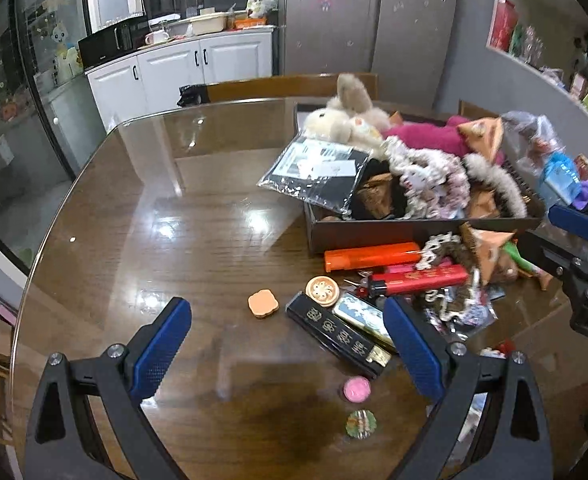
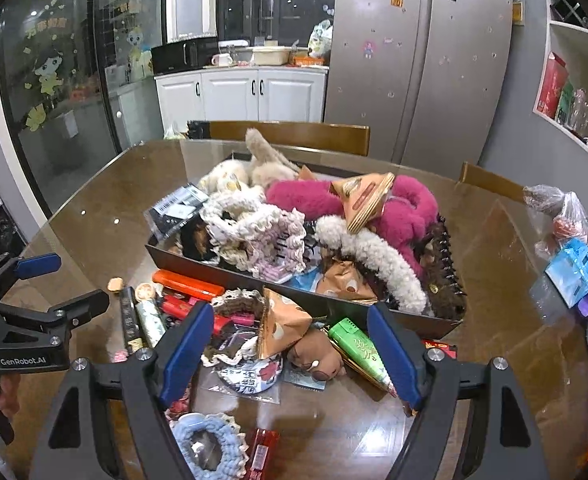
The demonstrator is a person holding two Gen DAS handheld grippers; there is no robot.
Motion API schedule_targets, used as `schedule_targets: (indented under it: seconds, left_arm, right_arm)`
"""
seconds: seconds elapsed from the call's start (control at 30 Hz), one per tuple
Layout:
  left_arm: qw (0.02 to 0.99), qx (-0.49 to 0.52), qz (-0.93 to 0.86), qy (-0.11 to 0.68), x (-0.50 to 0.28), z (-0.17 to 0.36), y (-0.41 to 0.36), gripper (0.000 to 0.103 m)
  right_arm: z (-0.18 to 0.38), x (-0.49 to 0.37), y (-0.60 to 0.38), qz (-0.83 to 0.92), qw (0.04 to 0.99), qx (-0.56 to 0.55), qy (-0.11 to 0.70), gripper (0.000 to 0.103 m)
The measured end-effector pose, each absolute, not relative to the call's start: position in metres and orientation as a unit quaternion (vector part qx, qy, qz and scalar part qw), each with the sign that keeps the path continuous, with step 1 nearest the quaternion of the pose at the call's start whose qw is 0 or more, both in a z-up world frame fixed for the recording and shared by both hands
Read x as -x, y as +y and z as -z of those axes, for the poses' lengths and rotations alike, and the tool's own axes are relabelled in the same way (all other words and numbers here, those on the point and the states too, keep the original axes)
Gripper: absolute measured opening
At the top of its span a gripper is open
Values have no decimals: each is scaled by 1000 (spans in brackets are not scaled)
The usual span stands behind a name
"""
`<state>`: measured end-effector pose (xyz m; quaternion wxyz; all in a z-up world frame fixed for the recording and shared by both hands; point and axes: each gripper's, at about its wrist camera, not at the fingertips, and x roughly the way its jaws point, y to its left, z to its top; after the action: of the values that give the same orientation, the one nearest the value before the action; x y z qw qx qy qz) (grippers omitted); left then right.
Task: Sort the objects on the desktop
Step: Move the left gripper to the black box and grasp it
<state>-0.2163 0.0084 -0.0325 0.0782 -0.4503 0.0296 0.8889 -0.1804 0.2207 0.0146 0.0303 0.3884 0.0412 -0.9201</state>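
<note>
A dark open box (image 1: 374,232) (image 2: 334,304) piled with plush toys and scrunchies sits on the glass-topped wooden table. Loose items lie in front of it: an orange lighter (image 1: 372,258), a red lighter (image 1: 418,282), a black bar with gold characters (image 1: 334,332), a biscuit-shaped piece (image 1: 263,303) and a pink disc (image 1: 357,389). My left gripper (image 1: 288,312) hangs open above the black bar and biscuit piece, holding nothing. My right gripper (image 2: 290,318) is open over an orange paper pouch (image 2: 280,326), a brown plush (image 2: 314,356) and a green tube (image 2: 358,346), its pads touching none.
A blue scrunchie (image 2: 206,446) lies near the front edge. Plastic bags and a blue packet (image 2: 570,276) crowd the table's right side. Two wooden chair backs (image 2: 290,134) stand behind the table. The table's left half (image 1: 134,220) is bare glass. A hand (image 2: 2,396) holds the left gripper's handle.
</note>
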Motion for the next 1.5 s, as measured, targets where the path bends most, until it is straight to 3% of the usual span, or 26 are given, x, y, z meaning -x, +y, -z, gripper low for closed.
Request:
schedule_targets:
  seconds: [0.53,0.93,1.2,1.23,1.3,1.43,1.5]
  left_arm:
    - [61,480,-874,53,242,67,27,98]
    - [74,480,-874,-3,246,77,10,99]
    - [53,480,-876,2,234,78,-2,95]
    - [52,481,-875,0,234,79,-3,93]
    - [51,479,-876,-3,232,80,-5,78]
    - [41,472,-881,21,229,79,-2,58]
    - [44,469,-882,21,227,77,-1,39]
  right_arm:
    - [36,213,218,898,33,-436,49,81]
    - [47,217,216,894,20,-445,52,81]
    - [47,217,222,892,15,-451,38,81]
    - [47,217,222,892,15,-451,39,81]
    - [47,217,222,892,16,-451,42,81]
    - [49,214,218,892,21,-450,49,77]
    - [48,214,218,892,18,-449,51,69]
